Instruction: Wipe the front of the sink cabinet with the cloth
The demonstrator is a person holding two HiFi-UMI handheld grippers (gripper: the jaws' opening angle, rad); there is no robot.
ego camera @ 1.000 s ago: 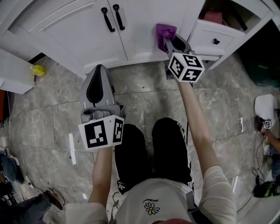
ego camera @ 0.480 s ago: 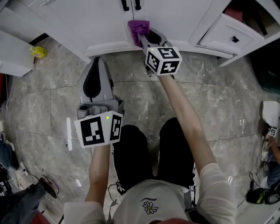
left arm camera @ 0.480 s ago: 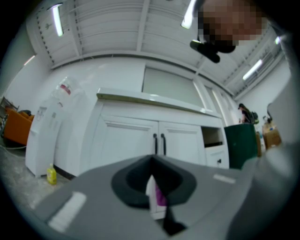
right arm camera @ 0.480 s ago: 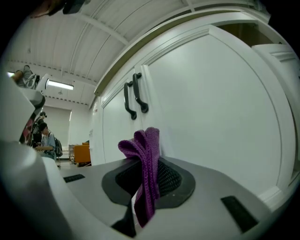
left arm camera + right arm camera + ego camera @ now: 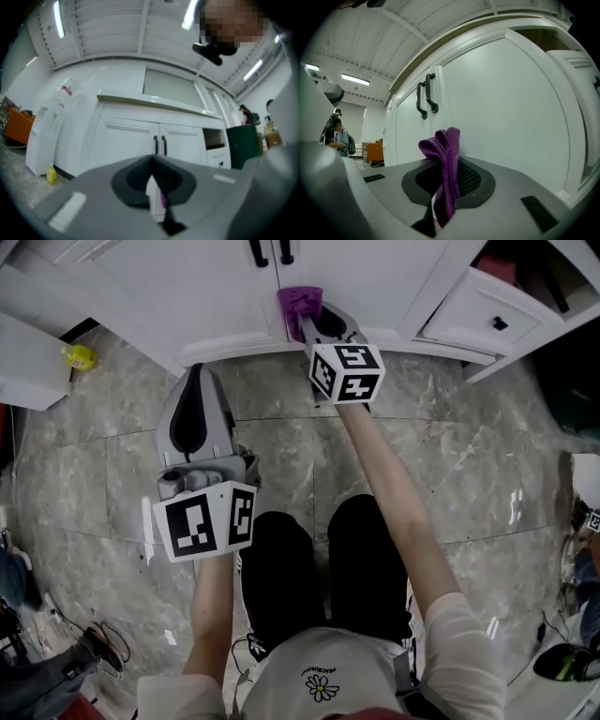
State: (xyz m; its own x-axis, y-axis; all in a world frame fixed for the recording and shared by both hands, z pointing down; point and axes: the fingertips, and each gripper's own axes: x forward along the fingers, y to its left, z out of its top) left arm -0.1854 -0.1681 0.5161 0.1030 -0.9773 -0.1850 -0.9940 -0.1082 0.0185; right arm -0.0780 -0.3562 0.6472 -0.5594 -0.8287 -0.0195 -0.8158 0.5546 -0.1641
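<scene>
Purple cloth pinched tight in right gripper, pressed on lower front of white cabinet below its black handles, left gripper clenched on nothing, held back from cabinet, small yellow bottle by cabinet's left end

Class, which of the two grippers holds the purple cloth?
The right gripper: its jaws pinch the purple cloth. The left gripper is shut and empty.

Cloth before cabinet doors, drawer to right
</scene>
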